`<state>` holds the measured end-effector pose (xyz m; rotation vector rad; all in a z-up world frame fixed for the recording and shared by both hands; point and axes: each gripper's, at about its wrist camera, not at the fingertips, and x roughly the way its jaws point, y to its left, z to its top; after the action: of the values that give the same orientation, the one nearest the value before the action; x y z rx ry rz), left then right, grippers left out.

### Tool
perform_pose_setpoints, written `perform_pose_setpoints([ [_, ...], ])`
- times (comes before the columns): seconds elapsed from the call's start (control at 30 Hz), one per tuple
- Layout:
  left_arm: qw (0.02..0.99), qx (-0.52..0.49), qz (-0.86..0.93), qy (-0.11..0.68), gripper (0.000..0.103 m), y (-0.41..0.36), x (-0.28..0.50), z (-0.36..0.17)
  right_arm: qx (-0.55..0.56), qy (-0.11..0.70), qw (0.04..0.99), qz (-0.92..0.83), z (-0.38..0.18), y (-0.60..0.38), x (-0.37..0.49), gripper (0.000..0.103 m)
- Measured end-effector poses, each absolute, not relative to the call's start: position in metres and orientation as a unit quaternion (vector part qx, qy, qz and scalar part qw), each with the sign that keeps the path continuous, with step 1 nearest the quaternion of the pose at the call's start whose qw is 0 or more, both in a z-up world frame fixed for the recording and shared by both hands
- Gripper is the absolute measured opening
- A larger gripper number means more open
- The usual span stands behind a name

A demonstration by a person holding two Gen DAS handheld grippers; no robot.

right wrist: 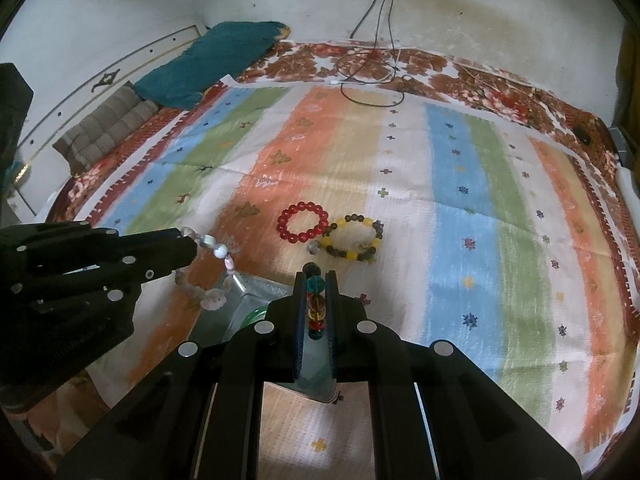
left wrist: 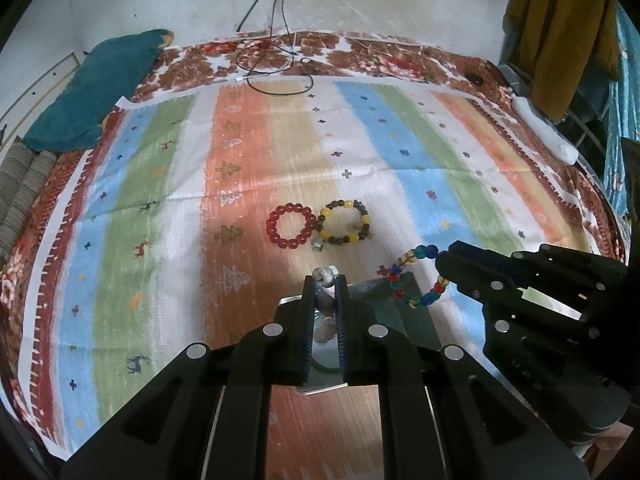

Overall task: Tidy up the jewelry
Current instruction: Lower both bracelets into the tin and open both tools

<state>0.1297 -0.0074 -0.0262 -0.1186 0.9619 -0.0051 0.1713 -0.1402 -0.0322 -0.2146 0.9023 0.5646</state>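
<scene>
Over on the far left, teal cloth (left wrist: 100,88) bunched up at the bed's edge against the wall, next to a folded striped blanket (right wrist: 108,128). Striped bedspread (left wrist: 160,200) with little trees and reindeer covering pretty much everything, black cables (left wrist: 276,56) trailing down the wall onto it. Left gripper (left wrist: 325,280) clamped tight on a pale pink-and-white bead bracelet (right wrist: 216,276), loop dangling off the fingertips just above the near edge of a clear tray (right wrist: 256,292) on the bedspread; something green sitting inside that tray, too hidden to make out. Mid-bed, past the tray: red bead bracelet (left wrist: 291,226) lying flat, touching a yellow-and-dark bead bracelet (left wrist: 346,222) on its right, small silvery charm (left wrist: 317,244) hanging off the latter's near-left side. Right gripper (right wrist: 315,276) pinched shut on a multicolor bead bracelet (left wrist: 416,280), beads stacked between the fingers in its own view, loop hanging over the tray's right corner in the left view. Far right: mustard garment (left wrist: 560,28) hanging up and a white power strip (left wrist: 548,132) along the bed's edge.
</scene>
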Motion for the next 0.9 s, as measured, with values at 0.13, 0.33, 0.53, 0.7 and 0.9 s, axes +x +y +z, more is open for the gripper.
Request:
perform_pose_setpoints([
  [0.13,0.880,-0.059,-0.004,0.470,0.009,-0.008,0.131,-0.028,-0.102,0.435,0.854,0.265,-0.034,-0.140,0.172,0.010],
  [0.33,0.871,-0.075,0.017,0.484,0.016,0.002,0.135,-0.034,-0.092,0.455,0.851,0.245,-0.040,-0.146,0.181,0.028],
  [0.53,0.868,-0.087,0.033,0.487,0.027,0.015,0.137,-0.036,-0.086,0.467,0.850,0.230,-0.044,-0.152,0.190,0.034],
  [0.7,0.863,-0.093,0.047,0.495,0.034,0.025,0.143,-0.041,-0.083,0.474,0.848,0.222,-0.047,-0.153,0.201,0.039],
  [0.9,0.858,-0.086,0.056,0.503,0.044,0.029,0.155,-0.047,-0.091,0.485,0.844,0.210,-0.053,-0.149,0.220,0.050],
])
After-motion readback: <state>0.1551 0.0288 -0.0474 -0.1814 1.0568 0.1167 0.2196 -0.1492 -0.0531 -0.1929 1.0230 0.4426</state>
